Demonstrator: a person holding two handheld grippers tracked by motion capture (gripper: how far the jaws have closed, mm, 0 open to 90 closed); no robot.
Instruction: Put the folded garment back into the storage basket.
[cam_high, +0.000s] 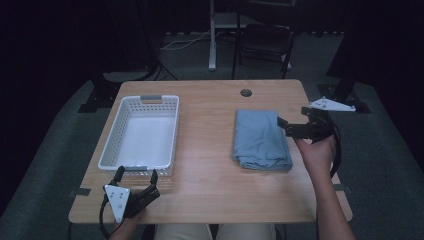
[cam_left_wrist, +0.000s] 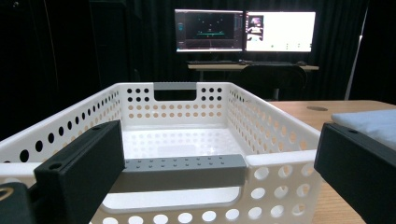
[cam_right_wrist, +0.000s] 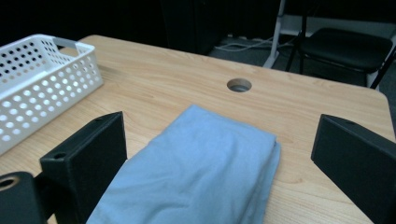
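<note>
left hand-held gripper (cam_high: 136, 175): at the near left corner of the table (cam_high: 210, 200), jaws spread wide and holding nothing; it faces the near short wall of the basket, just short of it.

white perforated basket (cam_high: 165, 131): directly ahead of the left hand-held gripper, empty, long axis running away from the person; in the left gripper view its grey near handle (cam_left_wrist: 184, 170) sits between the jaws, not yet clasped.

right hand-held gripper (cam_high: 286, 126): at the right side of the table, jaws apart and empty, pointing left across the table, with one jaw at the right edge of the cloth.

folded blue-grey cloth (cam_high: 261, 139): lies flat on the table right of centre, well apart from the basket, long axis near to far; in the right gripper view the cloth (cam_right_wrist: 201, 172) spreads between and below the open jaws.

nearer hand: the right one, by my judgement; the cloth lies just to its left, so a short reach leftward and down should meet the right edge.

cable hole (cam_high: 245, 92): beyond the cloth, near the far edge.
</note>
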